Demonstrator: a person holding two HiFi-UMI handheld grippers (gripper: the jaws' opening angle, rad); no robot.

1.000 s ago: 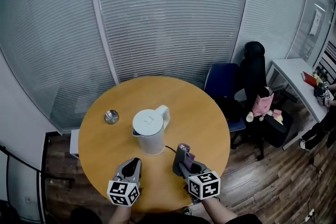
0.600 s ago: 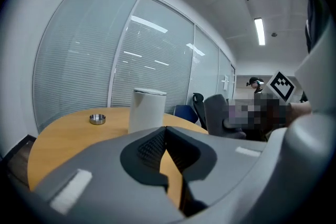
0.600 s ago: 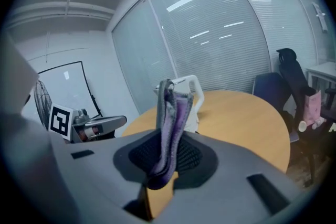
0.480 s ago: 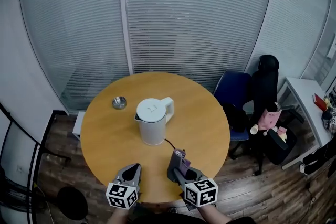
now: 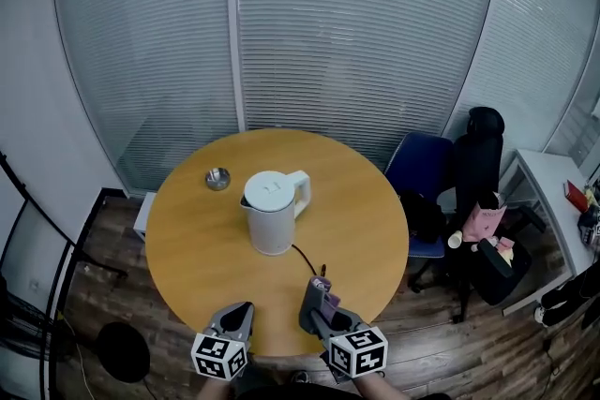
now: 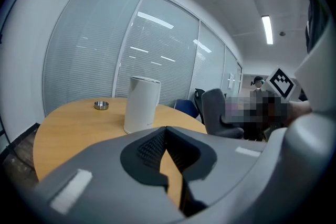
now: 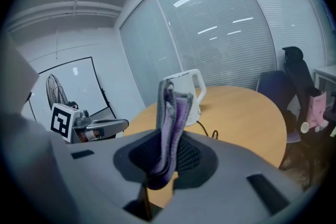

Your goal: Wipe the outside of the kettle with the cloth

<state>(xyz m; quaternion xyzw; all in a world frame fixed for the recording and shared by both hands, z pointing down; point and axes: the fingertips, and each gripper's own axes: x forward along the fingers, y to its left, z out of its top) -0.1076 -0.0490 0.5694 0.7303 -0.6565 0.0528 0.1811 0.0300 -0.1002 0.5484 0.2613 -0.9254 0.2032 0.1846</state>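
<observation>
Right gripper [image 5: 315, 300] clamped on cloth [image 7: 170, 113]; left gripper [image 5: 244, 308] jaws together, empty. Risk: 1-handed wiping pushes unbraced kettle [image 5: 271, 218], snags cord [image 5: 306, 259].

The room is being lit evenly and coolly from above by ceiling strip lights [image 6: 266, 29], and their bright streaks are mirrored in the blind-covered glass wall [image 5: 356, 33]. Only a faint, soft shadow is thrown beside the white kettle [image 5: 272, 213] on the round table [image 5: 197, 239]. Heavy fisheye bending is seen in every view, corners are blacked out in both gripper views, and the near foreground there is rendered soft and unfocused.
</observation>
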